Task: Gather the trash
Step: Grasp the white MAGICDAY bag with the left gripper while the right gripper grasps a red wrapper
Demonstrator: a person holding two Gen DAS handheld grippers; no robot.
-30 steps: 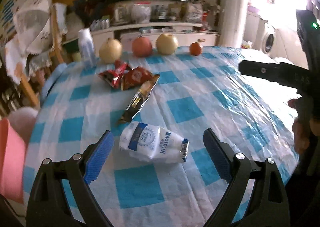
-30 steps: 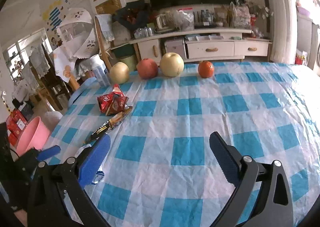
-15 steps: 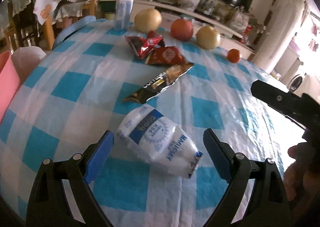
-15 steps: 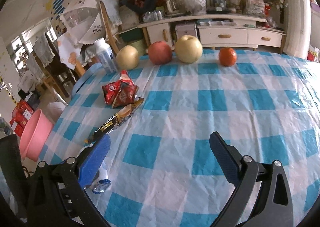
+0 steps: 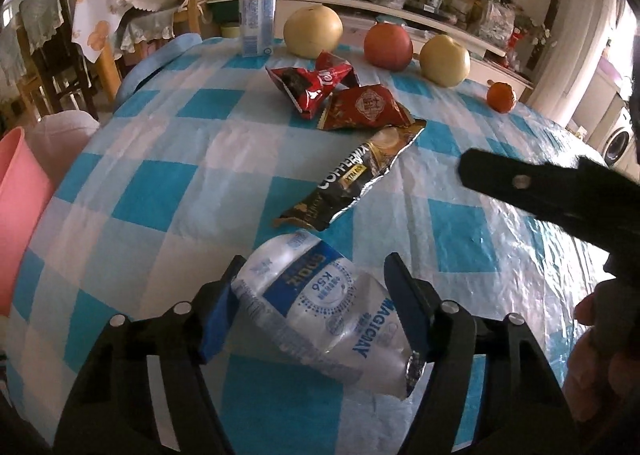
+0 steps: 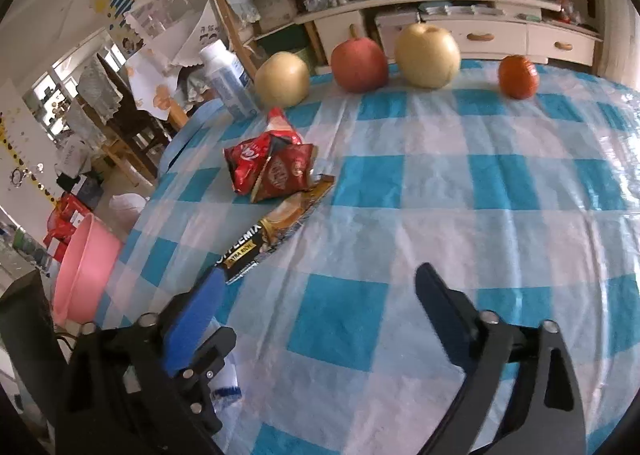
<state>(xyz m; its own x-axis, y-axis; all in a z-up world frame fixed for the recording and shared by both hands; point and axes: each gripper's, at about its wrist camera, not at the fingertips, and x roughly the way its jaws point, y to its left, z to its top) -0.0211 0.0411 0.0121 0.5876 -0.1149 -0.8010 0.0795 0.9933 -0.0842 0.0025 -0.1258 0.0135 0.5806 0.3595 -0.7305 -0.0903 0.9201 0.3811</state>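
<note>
Both views look across the checked table (image 5: 168,159) toward the row of 4 fruits (image 5: 387,45) at its far edge. The left wrist camera sits low and close over the white packet (image 5: 320,307). The right wrist camera sits right of it and shares the coffee wrapper (image 6: 276,233), red wrappers (image 6: 268,171) and fruits (image 6: 359,63).

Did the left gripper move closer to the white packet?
Yes. The left gripper moved forward and closed in around the white packet, nearer the coffee wrapper.
</note>
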